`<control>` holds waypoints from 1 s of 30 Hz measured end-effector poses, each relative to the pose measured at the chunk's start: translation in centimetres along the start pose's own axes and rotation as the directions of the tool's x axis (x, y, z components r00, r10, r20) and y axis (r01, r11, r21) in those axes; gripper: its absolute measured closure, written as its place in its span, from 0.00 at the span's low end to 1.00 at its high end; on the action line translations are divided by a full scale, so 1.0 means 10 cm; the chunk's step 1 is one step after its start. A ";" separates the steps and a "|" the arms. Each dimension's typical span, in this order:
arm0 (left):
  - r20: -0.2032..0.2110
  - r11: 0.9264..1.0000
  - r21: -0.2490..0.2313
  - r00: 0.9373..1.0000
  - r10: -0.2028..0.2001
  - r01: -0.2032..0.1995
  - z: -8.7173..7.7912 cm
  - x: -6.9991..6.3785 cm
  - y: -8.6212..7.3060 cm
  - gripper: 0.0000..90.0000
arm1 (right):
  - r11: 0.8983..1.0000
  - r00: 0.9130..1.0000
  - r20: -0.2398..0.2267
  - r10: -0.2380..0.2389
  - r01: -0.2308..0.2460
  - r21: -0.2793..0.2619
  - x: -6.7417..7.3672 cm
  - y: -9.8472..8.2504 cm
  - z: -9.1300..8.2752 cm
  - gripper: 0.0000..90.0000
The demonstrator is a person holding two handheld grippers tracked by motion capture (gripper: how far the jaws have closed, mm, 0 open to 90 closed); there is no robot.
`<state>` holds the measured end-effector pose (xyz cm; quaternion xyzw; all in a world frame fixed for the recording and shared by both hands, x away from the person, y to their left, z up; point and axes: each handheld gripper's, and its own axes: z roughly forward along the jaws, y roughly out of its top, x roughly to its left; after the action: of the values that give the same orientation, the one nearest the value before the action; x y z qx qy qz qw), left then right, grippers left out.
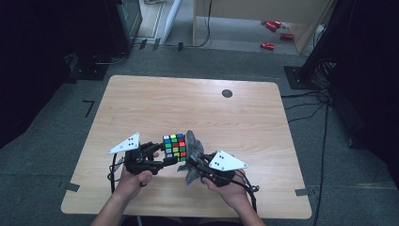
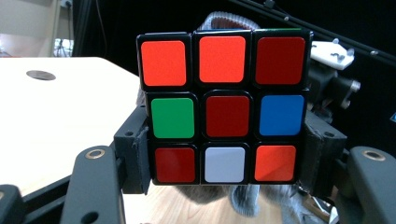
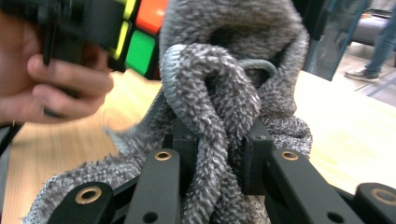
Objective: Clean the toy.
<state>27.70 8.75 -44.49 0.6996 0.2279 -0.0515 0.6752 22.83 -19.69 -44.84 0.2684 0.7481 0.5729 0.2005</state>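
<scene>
Rubik's cube (image 1: 175, 147) sits clamped in the left gripper (image 1: 165, 153), held up just above the near half of the wooden table (image 1: 188, 101), a bit toward 7 o'clock from the table's middle in the high view. No brand, logo or writing readable on the cube or anything else, just plain stickers. From the left gripper view the face pointed at the camera reads orange, orange, dark red on top, then green, dark red, blue, then red, white, orange along the bottom. Jaws on that gripper stand partway apart with the pads pressed on the cube's left and right sides at about 9 and 3 o'clock, so it's a solid grasp, not loose. Right gripper (image 1: 200, 165) is pinched down tight on a grey fuzzy cloth (image 1: 194, 150), and in the right gripper view you can see a twisted fold of it squeezed between the two black jaws, with the rest bunching up above and spilling down to the tabletop. Cloth is pushed right up against the cube's right-hand side in the high view, touching it. Small dark round disc (image 1: 227, 93) lies on the table way off at about 1 o'clock from the cube, well apart from everything.
</scene>
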 end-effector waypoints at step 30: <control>0.016 0.999 0.043 0.999 0.032 -0.033 0.08 -0.06 -0.03 0.38 | 0.983 0.982 0.037 0.185 -0.184 -0.010 0.01 -0.07 0.04 0.83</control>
<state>27.26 7.80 -44.63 0.7171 0.2100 -0.0509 0.6626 22.90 -19.52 -45.60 0.3465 0.7142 0.5863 0.1614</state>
